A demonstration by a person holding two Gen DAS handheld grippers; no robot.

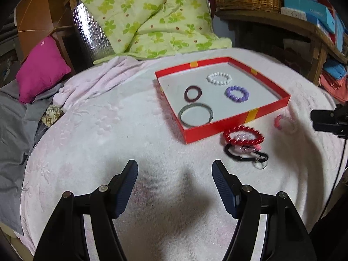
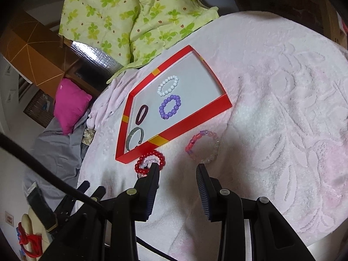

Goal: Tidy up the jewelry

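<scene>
— Black tongs first, since they sit lowest in both views. How are they?

— My left tongs (image 1: 175, 169) are released, jaws wide over bare white blanket (image 1: 87, 141), nothing between them. My right tongs (image 2: 177, 168) are narrower but also empty; the left tip sits right at the red bead bracelet (image 2: 150, 161), and I can't tell whether it touches.

— What's still loose?

— Just beyond the right tips, centre of that view, the red bracelet lies on top of a pale beaded one. Right of it, on the blanket, is the pink and clear bracelet (image 2: 202, 145). In the left view, lower right of centre, a black hair tie (image 1: 245, 153) with a small clear ring lies under the red pile (image 1: 243, 136).

— And what's done?

— Farther up, the red tray (image 1: 217, 130) already holds four: green bangle (image 1: 195, 115) at the near corner, dark maroon ring (image 1: 193, 93) behind it, purple beads (image 1: 237, 94), then white beads (image 1: 219, 78) farthest. I'd judge it about half sorted.

— Which way does the tray run?

— In my right view its long axis slants from lower left to upper right. The bracelets are loops lying flat, so they point nowhere.
</scene>
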